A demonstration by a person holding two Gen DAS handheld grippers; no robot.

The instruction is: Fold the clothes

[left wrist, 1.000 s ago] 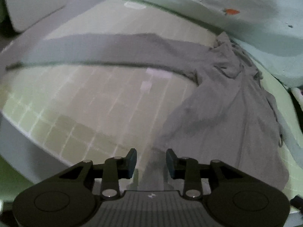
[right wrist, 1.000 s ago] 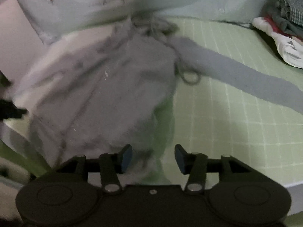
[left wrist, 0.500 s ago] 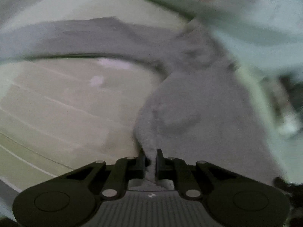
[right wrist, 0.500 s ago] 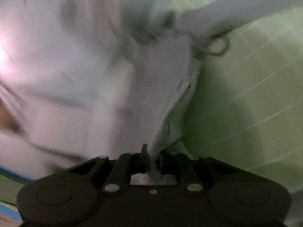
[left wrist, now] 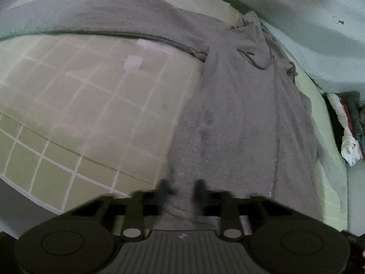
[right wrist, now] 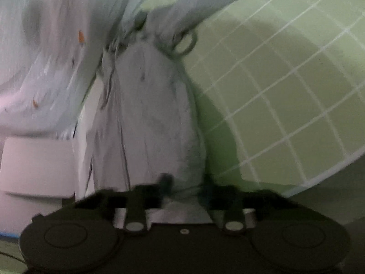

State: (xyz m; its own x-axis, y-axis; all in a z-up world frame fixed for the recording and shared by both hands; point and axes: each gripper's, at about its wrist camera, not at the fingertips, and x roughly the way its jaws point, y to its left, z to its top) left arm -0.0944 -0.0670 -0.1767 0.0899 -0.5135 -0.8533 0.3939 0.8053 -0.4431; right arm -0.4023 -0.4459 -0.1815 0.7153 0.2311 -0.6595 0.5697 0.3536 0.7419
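Observation:
A grey zip-up hoodie [left wrist: 239, 114] lies front up on the green checked bed sheet [left wrist: 79, 102], with one sleeve [left wrist: 102, 16] stretched out to the left. My left gripper [left wrist: 181, 189] is at the bottom hem; its blurred fingers stand apart with hem cloth between them. In the right wrist view the hoodie [right wrist: 148, 114] runs away towards the hood, with a drawstring loop [right wrist: 184, 43] and the other sleeve [right wrist: 205, 2] beyond. My right gripper [right wrist: 186, 185] sits at the hem's other corner. Its jaws are opening, with grey cloth in the gap.
A pale blanket with small carrot prints [left wrist: 296, 11] lies bunched along the far side of the bed, next to the hood. A pile of other clothes [left wrist: 349, 132] sits at the right edge. The bed's edge [right wrist: 319, 171] curves close by on the right.
Both grippers dropped onto the hoodie's hem and pinched shut on it half a second ago. Now their fingers stand wider apart. The right view has rolled.

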